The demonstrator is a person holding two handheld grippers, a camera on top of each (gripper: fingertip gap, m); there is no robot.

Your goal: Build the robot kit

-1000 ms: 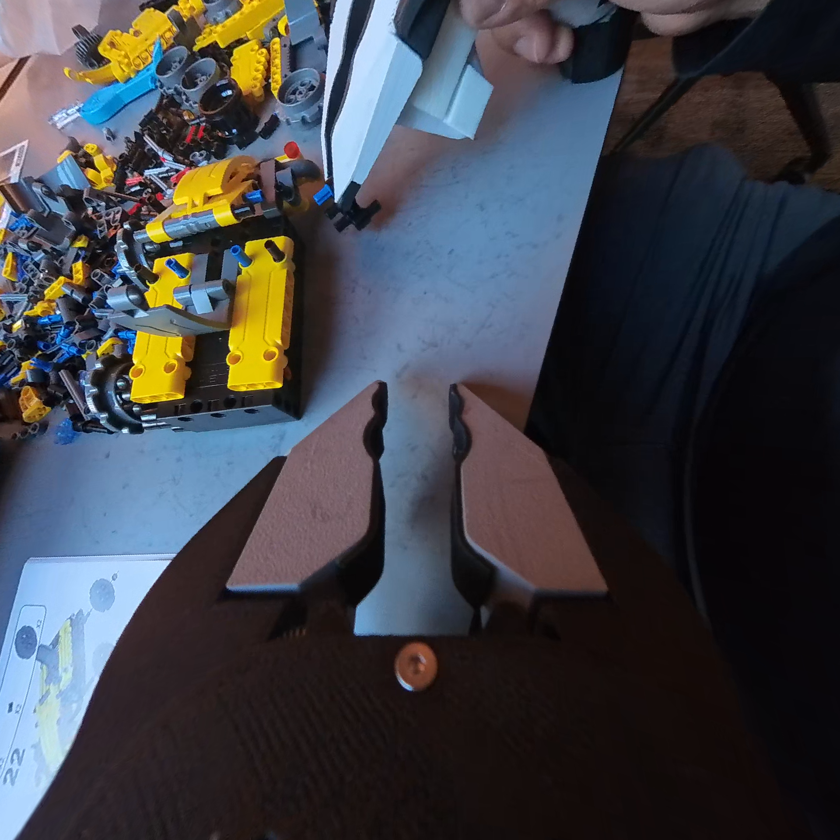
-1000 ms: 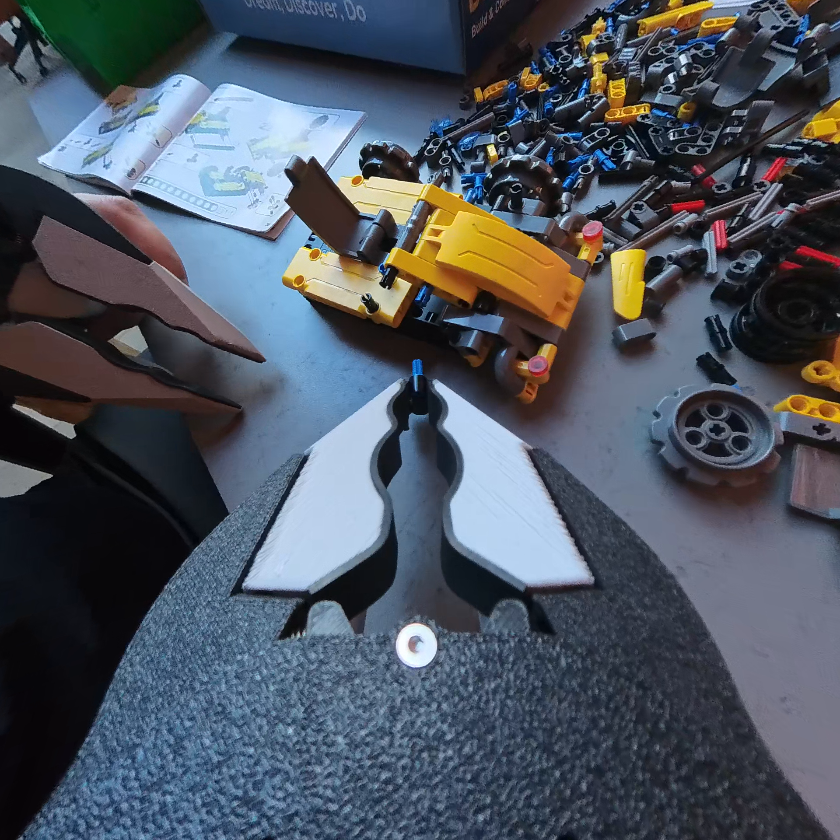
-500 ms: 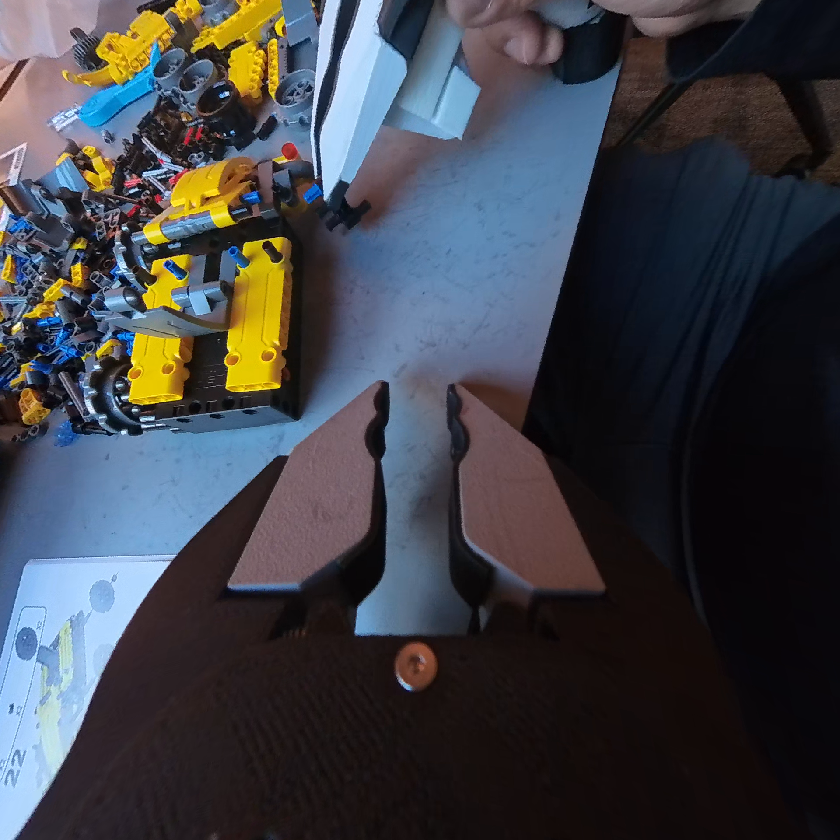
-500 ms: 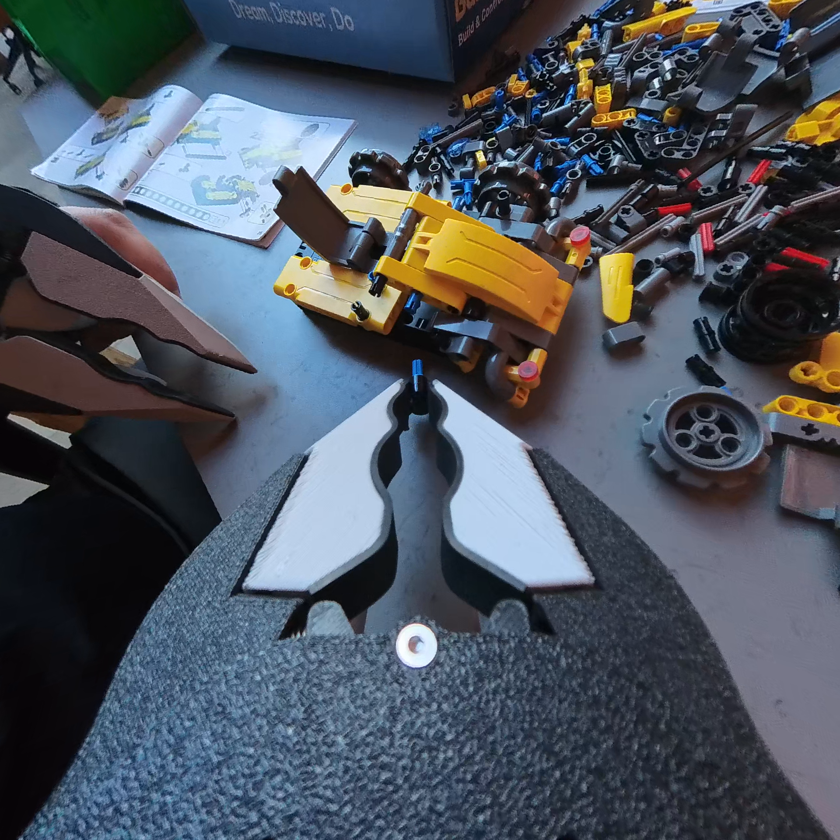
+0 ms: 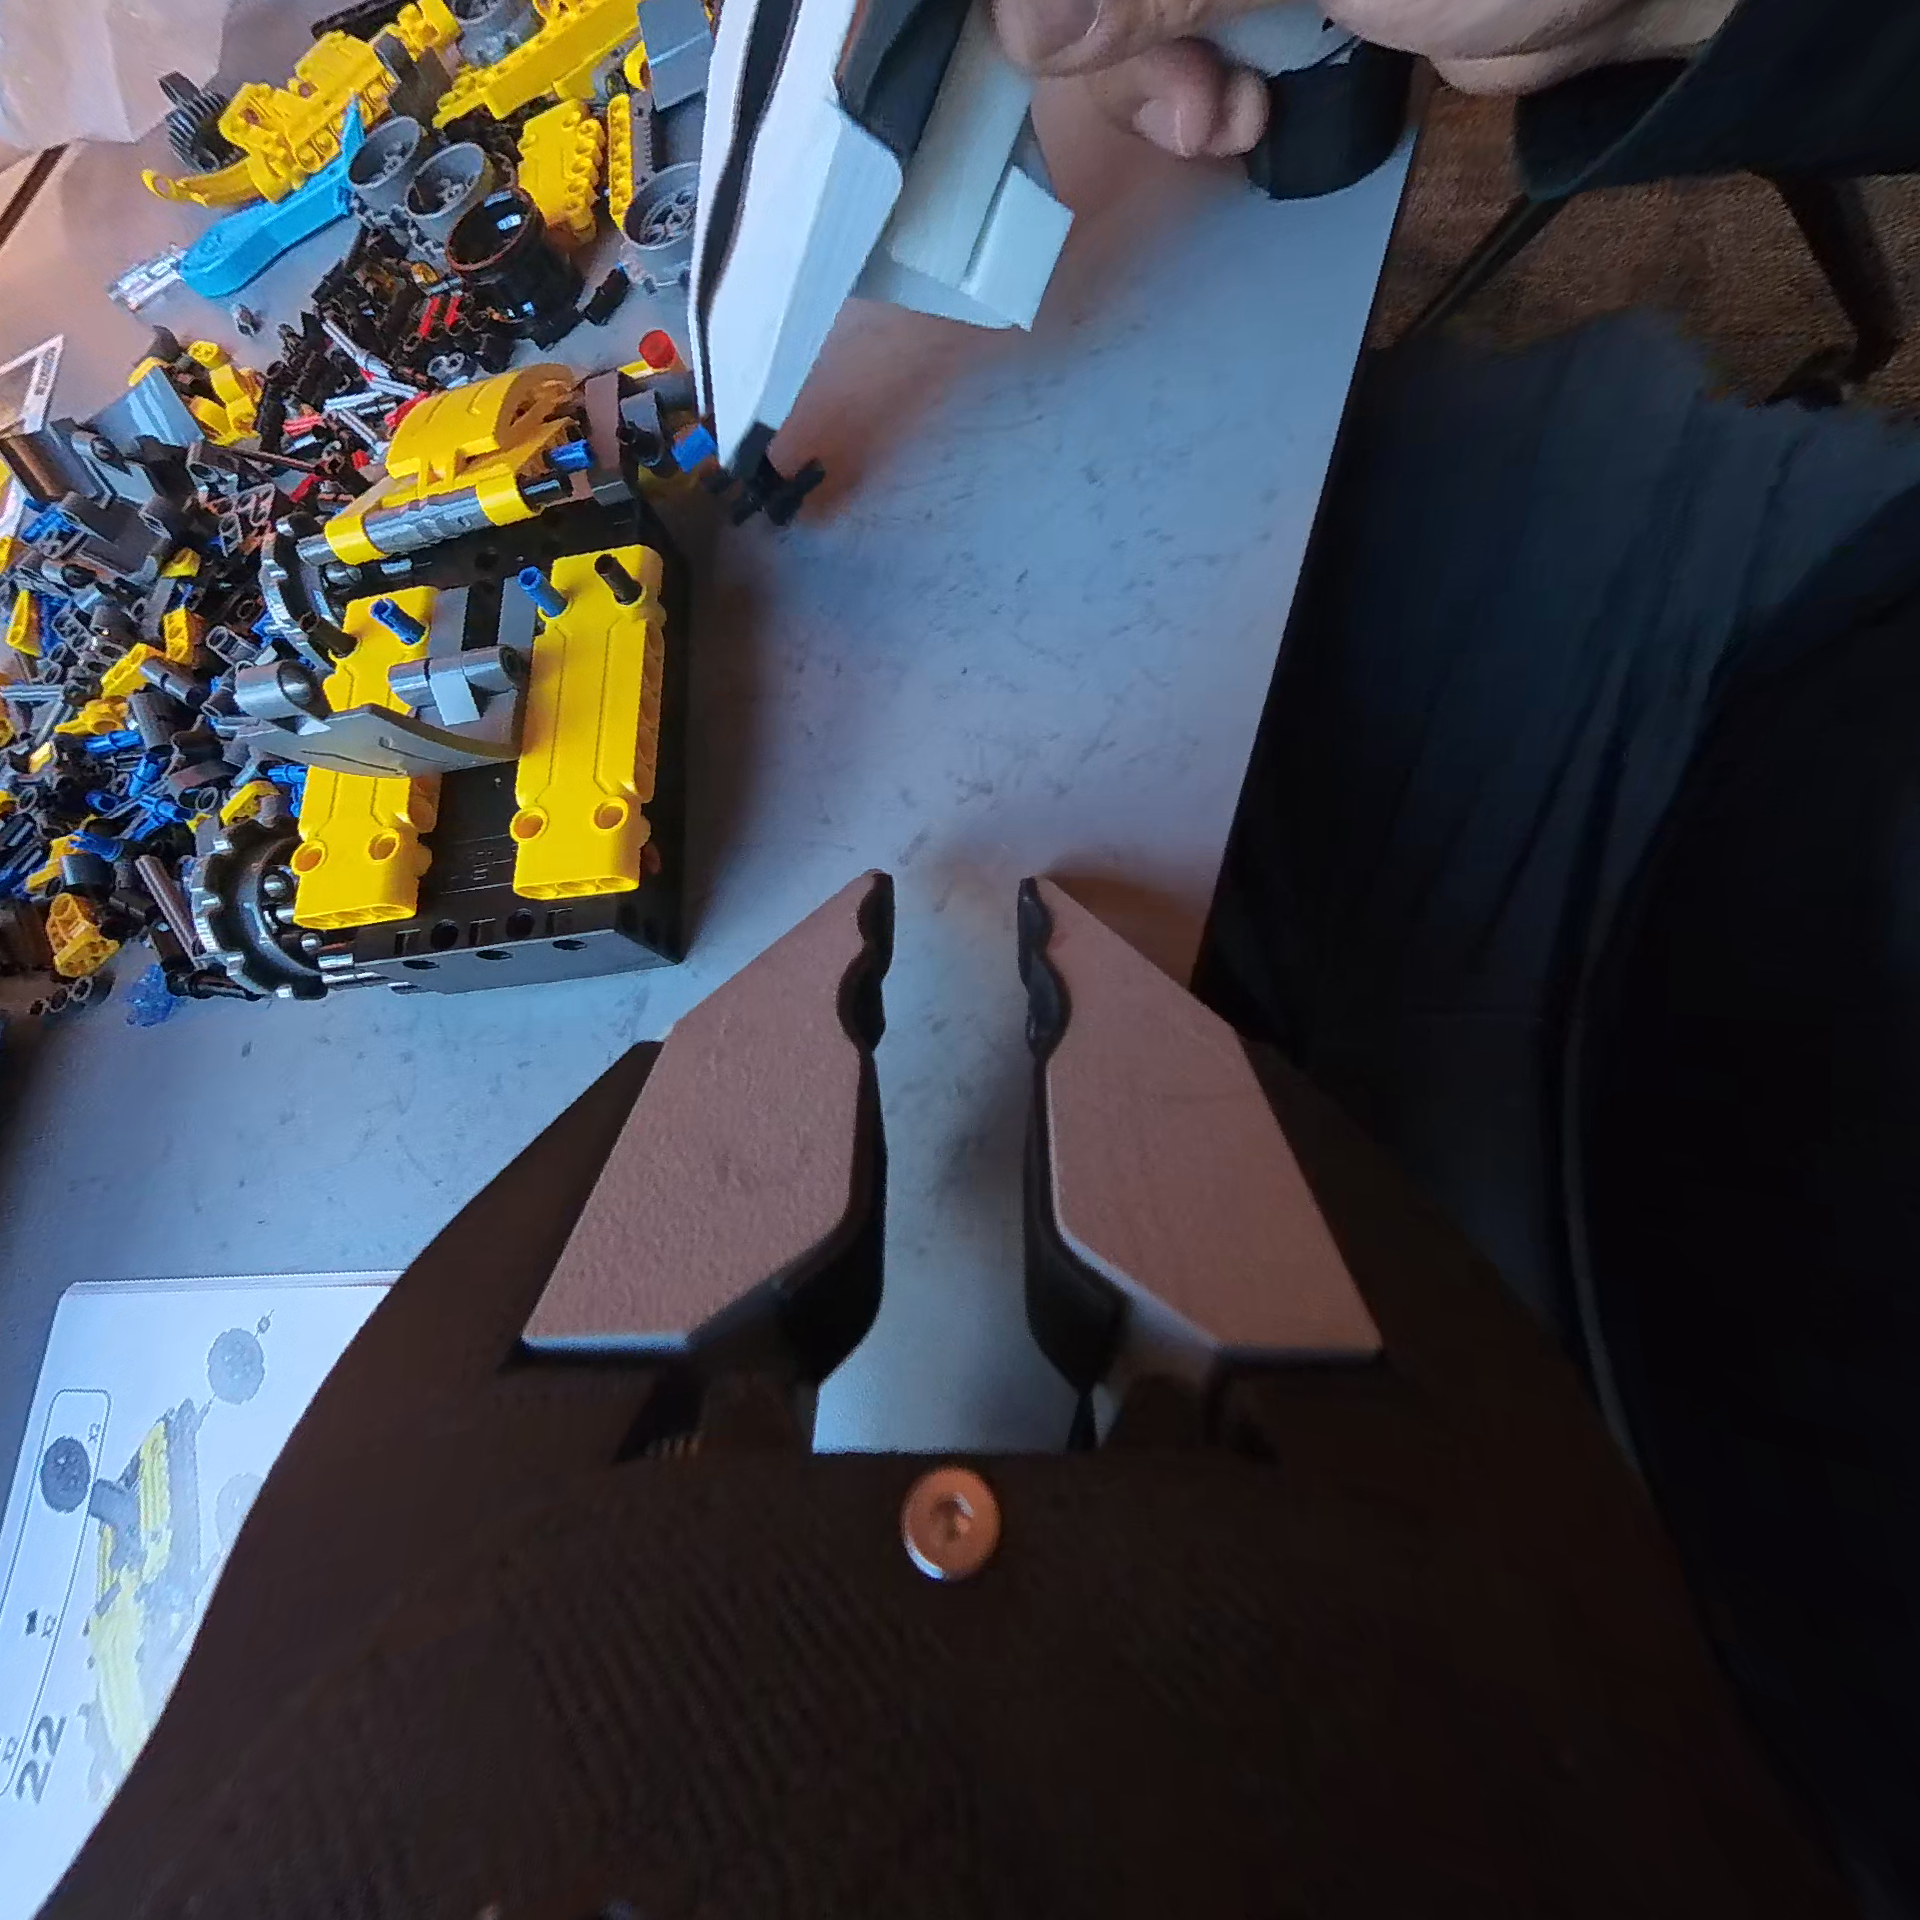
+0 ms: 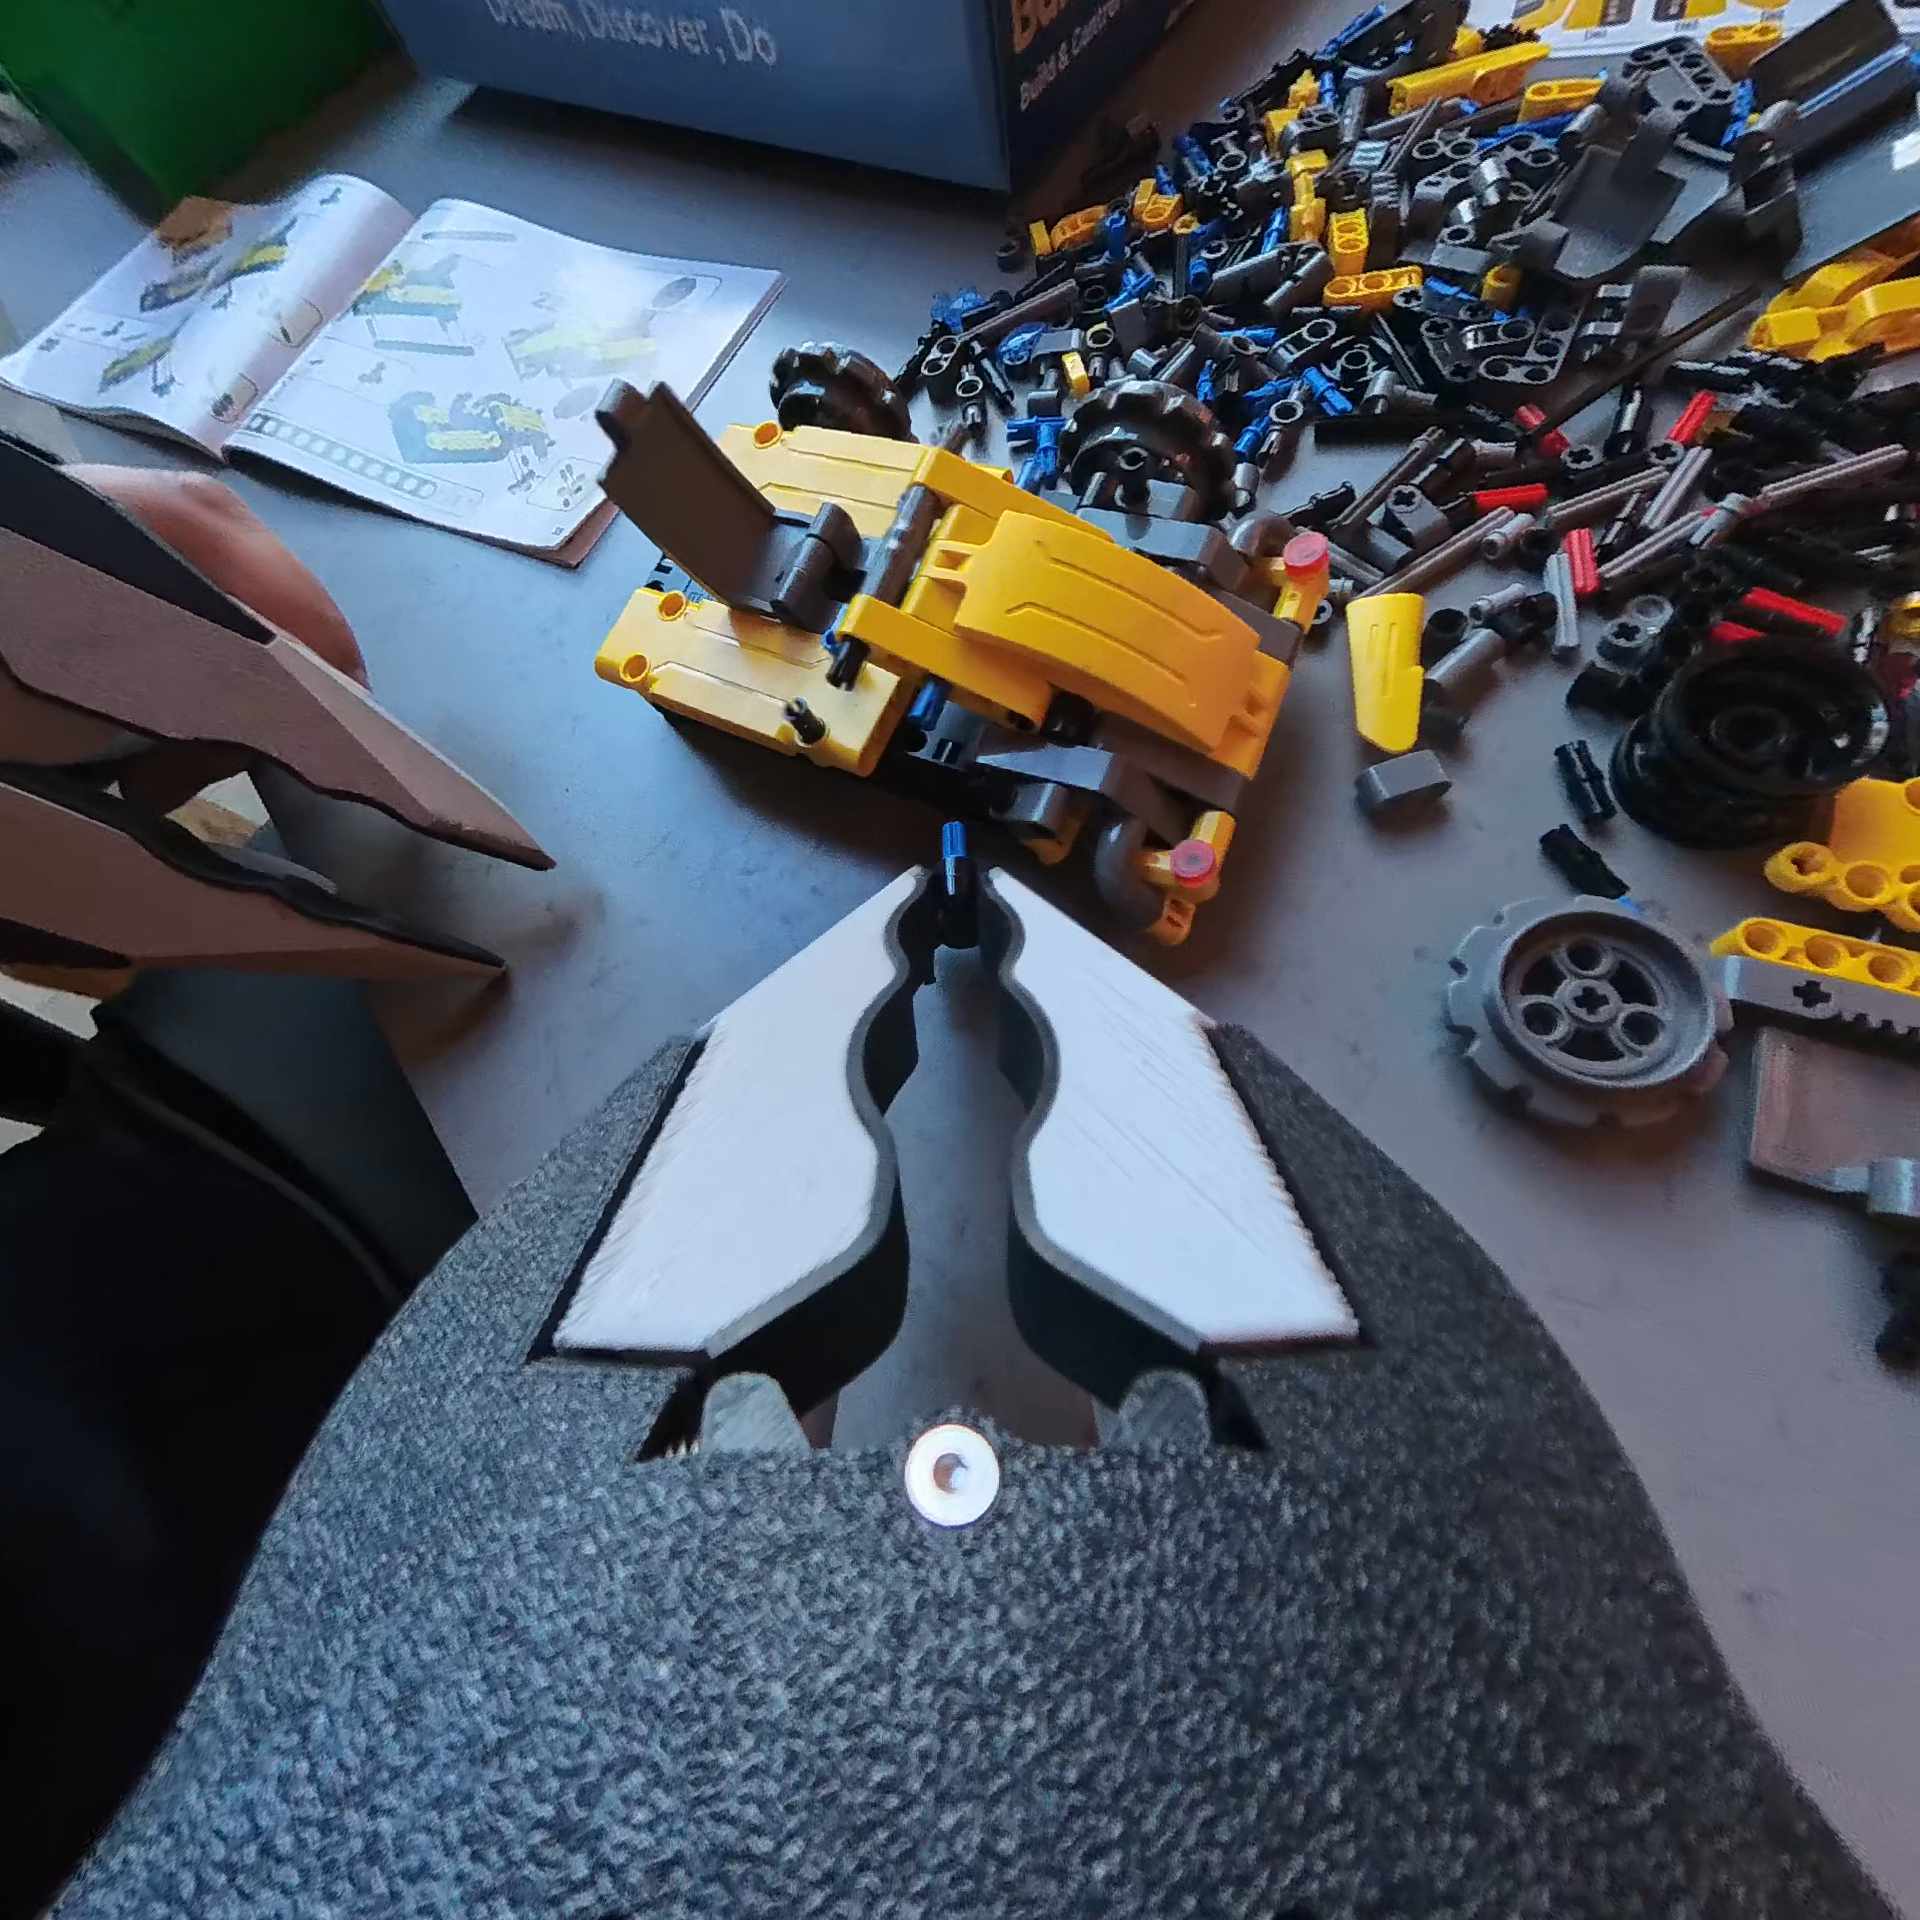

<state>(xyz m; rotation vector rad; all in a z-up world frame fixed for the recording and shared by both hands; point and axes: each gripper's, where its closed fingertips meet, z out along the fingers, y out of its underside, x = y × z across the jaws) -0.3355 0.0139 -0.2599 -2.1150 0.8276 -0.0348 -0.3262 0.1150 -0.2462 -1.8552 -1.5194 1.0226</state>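
My right gripper (image 6: 954, 896) has white fingers and is shut on a small black connector pin with a blue tip (image 6: 954, 868). It holds the pin just off the near corner of a partly built yellow and black brick vehicle (image 6: 987, 644). From the left wrist view, the right gripper (image 5: 764, 457) and the pin (image 5: 774, 488) are beside the vehicle (image 5: 488, 748). My left gripper (image 5: 956, 904) has brown fingers, is open and empty, and hovers over bare table near the front edge. It also shows at the left in the right wrist view (image 6: 509, 914).
A large pile of loose black, yellow, blue and red parts (image 6: 1455, 312) lies behind and right of the vehicle. A grey wheel hub (image 6: 1584, 1013) sits at the right. An open instruction booklet (image 6: 416, 353) and a blue box (image 6: 727, 62) are at the back left.
My right gripper, still holding the pin, has moved a little closer to the vehicle's near corner. The left gripper has stayed in place and open.
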